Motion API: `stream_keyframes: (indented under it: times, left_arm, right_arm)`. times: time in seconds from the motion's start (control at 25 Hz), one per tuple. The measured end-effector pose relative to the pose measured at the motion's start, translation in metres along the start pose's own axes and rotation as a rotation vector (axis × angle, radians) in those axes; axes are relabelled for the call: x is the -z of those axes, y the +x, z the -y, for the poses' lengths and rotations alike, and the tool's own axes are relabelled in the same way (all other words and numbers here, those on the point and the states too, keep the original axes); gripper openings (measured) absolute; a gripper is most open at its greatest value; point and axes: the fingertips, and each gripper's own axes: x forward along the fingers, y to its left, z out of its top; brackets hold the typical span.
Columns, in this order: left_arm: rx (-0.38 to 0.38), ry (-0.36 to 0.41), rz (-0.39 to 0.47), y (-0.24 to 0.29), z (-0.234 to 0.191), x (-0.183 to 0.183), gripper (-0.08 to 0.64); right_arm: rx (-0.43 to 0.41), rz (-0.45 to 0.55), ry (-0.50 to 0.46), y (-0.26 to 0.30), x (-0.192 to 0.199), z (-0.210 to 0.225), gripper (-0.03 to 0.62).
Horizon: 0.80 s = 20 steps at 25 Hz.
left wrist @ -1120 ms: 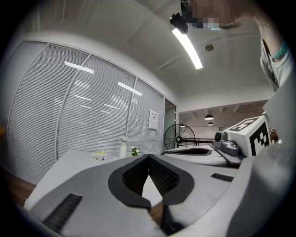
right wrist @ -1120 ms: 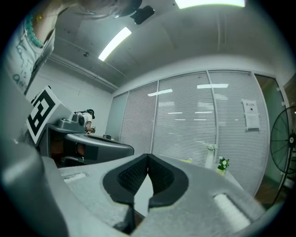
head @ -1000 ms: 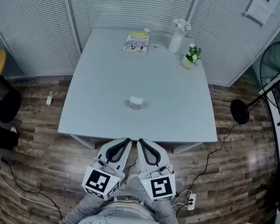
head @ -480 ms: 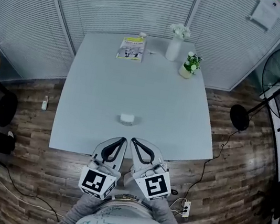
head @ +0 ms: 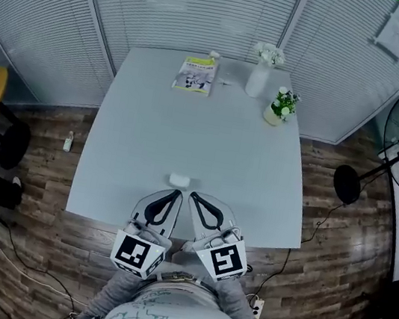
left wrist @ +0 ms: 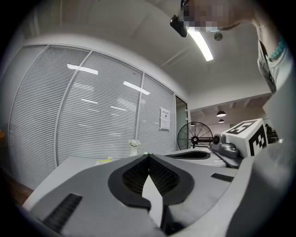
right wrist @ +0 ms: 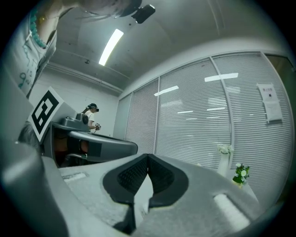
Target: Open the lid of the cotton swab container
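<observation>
Slatted blinds back the pale surface (head: 191, 116). Near its front edge sits the cotton swab container (head: 179, 181), just beyond the left gripper (head: 176, 195) and right gripper (head: 194, 196), both with jaws pressed together, holding nothing.

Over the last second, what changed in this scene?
The left gripper and right gripper advanced over the table's near edge toward the cotton swab container; their tips are now just short of it. Nothing was taken hold of. Both stayed shut and empty; the container kept its place.
</observation>
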Motion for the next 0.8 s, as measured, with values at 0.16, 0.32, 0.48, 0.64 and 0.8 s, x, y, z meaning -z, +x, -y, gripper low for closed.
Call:
stream_keyframes:
  times: [0.16, 0.32, 0.48, 0.64, 0.8]
  left_arm:
    - [-0.026, -0.016, -0.008, 0.010, -0.017, 0.000, -0.002]
    - [-0.025, -0.028, -0.014, 0.015, -0.034, 0.005, -0.002]
    - [0.015, -0.031, -0.009, 0.023, -0.049, 0.000, -0.002]
    - [0.080, -0.021, -0.019, 0.031, -0.067, -0.004, -0.002]
    - [0.132, -0.016, -0.032, 0.041, -0.086, -0.005, -0.002]
  right_arm:
    - [-0.019, -0.010, 0.000, 0.017, 0.004, 0.010, 0.002]
    - [-0.034, -0.015, -0.002, 0.033, 0.005, 0.009, 0.002]
    - [-0.010, -0.033, -0.007, 0.048, 0.008, 0.010, 0.002]
    - [0.050, -0.043, -0.004, 0.065, 0.005, 0.011, 0.002]
    - [0.101, -0.049, 0.002, 0.084, 0.004, 0.017, 0.002]
